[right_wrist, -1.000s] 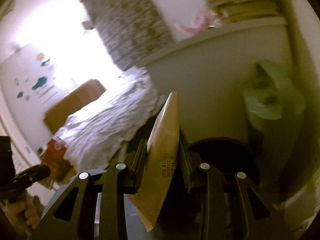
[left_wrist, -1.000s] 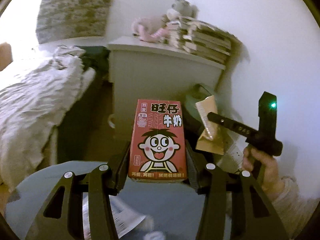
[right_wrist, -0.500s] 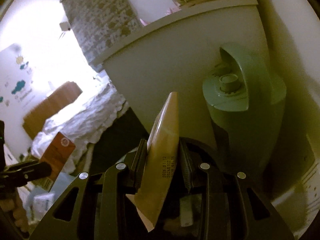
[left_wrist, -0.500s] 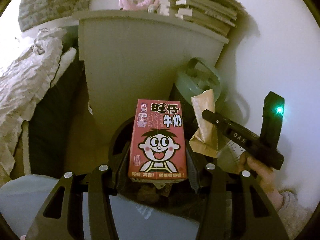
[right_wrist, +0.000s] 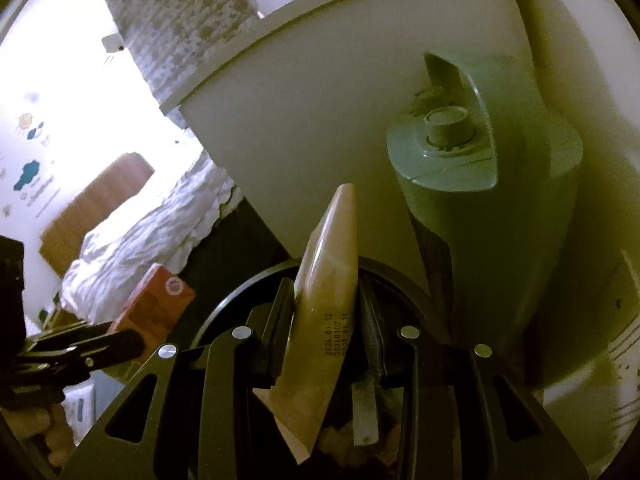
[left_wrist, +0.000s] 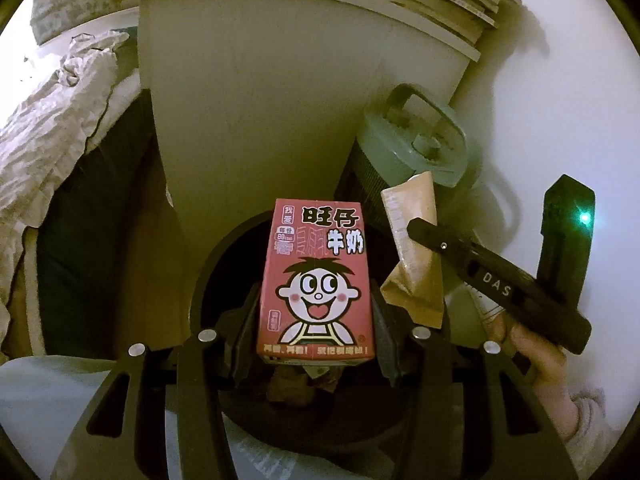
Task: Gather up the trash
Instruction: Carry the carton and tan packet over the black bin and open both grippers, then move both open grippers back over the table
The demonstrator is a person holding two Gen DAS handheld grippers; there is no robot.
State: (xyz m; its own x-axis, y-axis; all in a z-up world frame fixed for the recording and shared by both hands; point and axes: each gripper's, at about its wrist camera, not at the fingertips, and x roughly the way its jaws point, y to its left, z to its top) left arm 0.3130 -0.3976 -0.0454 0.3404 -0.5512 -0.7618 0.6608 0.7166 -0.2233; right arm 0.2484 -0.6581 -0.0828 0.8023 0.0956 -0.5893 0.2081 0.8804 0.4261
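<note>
Step in hand: deposit. Both items of trash are held directly above the open mouth of the round dark bin [left_wrist: 204,280], which stands on the floor just in front of the pale cabinet [left_wrist: 260,112] and beside the green lidded appliance [left_wrist: 416,140]. Crumpled refuse is visible inside the bin, below the tongs.

Left tongs [left_wrist: 316,324]: clenched on the red milk carton [left_wrist: 316,280], one jaw against each narrow side wall near the base. The carton stands upright over the bin, printed face toward the camera. Its long axis runs along the line of the tongs, top end pointing toward the cabinet.

Right tongs [right_wrist: 326,328]: clenched on the tan wrapper [right_wrist: 326,300], a flat sachet seen edge-on in the right wrist view. Its long axis also follows the tongs, narrow sealed end pointing up toward the cabinet, lower corner hanging into the bin mouth. In the left wrist view the wrapper [left_wrist: 416,256] sits just right of the carton, apart from it.

Next move, as judged: release each pair of tongs while the item is inside the rim line. The carton is rigid and should fall straight. The wrapper is light and may cling to a jaw pad or drift toward the rim on the appliance side, so tilt the right tongs further downward before opening.
</note>
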